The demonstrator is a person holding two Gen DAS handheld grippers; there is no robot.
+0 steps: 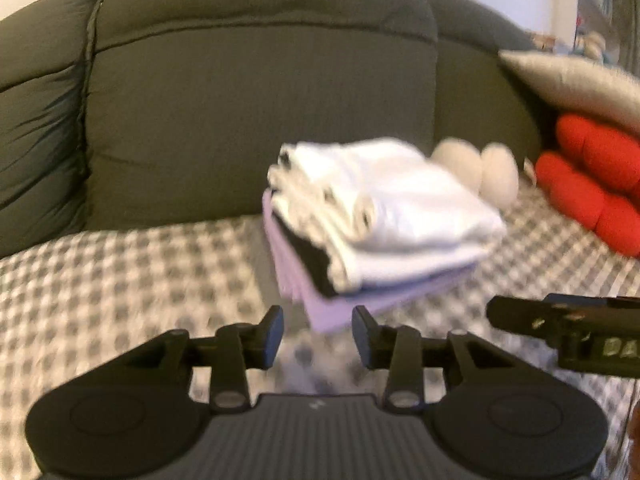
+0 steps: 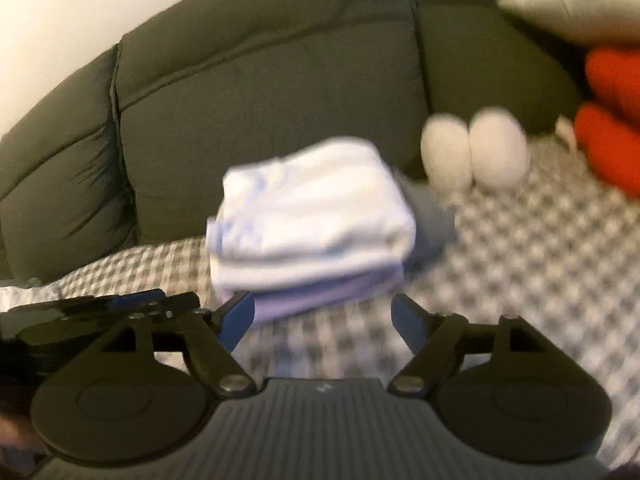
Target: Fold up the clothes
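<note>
A stack of folded clothes rests on the checked sofa cover: a white garment on top, a black layer under it, lilac pieces at the bottom. The right wrist view shows the same stack, blurred. My left gripper is open just short of the stack's near lilac corner, nothing between its pads. My right gripper stands open wider, right in front of the stack's near edge, jaws empty. The right gripper's body shows at the right edge of the left wrist view.
The dark grey sofa back rises behind the stack. Two white round shapes sit to the stack's right. Beyond them lie a red plush thing and a beige pillow. Checked cover spreads left and right.
</note>
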